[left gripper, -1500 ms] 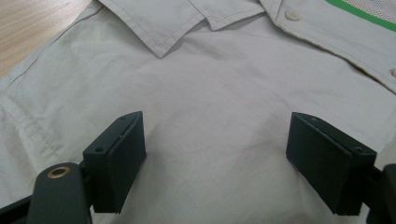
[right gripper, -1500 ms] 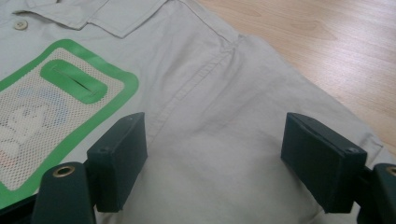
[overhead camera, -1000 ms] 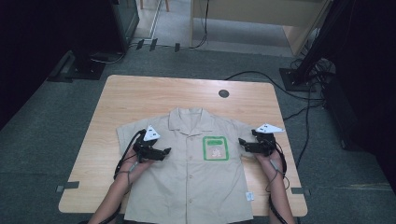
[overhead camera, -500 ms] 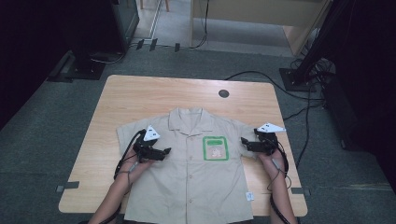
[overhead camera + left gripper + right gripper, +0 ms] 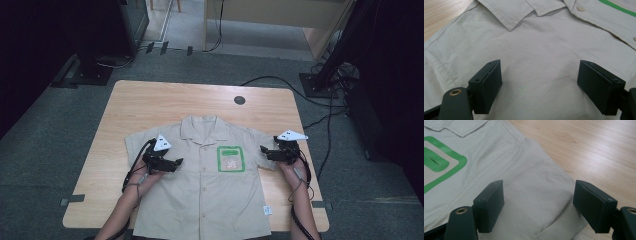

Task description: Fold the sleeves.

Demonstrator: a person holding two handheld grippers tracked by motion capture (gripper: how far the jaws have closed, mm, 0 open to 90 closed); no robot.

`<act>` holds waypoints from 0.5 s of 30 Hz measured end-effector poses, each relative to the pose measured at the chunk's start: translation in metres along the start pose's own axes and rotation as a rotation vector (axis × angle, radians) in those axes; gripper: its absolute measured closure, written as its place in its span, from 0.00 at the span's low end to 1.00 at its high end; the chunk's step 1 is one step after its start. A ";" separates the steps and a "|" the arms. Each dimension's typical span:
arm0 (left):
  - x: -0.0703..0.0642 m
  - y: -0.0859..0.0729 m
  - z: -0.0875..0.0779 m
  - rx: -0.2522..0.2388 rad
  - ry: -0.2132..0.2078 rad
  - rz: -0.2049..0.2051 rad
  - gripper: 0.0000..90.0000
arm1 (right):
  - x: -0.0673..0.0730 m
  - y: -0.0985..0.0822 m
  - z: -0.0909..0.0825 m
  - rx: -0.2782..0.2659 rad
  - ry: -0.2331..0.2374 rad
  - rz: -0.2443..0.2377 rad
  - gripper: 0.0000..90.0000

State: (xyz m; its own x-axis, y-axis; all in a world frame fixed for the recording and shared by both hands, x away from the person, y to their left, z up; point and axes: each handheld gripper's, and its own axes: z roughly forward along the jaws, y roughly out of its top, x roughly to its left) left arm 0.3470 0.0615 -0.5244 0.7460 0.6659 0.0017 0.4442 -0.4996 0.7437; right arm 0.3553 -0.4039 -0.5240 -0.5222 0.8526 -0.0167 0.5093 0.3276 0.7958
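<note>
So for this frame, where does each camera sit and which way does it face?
High view: above the person's side, looking forward and down on the table; forearms, left gripper, right gripper show.
Left gripper view: over the shirt below the collar; open jaws.
Right gripper view: over the sleeve; open jaws.
All share the shirt.

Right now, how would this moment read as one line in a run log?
shirt: flat on table | left gripper: open, over chest | right gripper: open, over sleeve | nothing gripped
</note>
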 end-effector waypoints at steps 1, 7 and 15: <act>0.000 0.000 0.000 0.000 0.000 0.000 0.22 | -0.002 0.000 0.000 0.002 -0.003 0.007 0.27; 0.000 0.000 0.000 0.000 0.001 -0.001 0.22 | -0.010 -0.001 -0.001 0.000 -0.010 0.026 0.27; 0.000 0.000 0.000 0.000 0.003 -0.003 0.22 | -0.018 -0.002 -0.003 0.000 -0.014 0.038 0.28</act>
State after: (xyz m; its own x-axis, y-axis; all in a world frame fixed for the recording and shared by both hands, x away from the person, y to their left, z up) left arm 0.3469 0.0614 -0.5244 0.7431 0.6692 0.0018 0.4462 -0.4975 0.7440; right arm 0.3620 -0.4213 -0.5239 -0.4930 0.8700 0.0051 0.5288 0.2950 0.7959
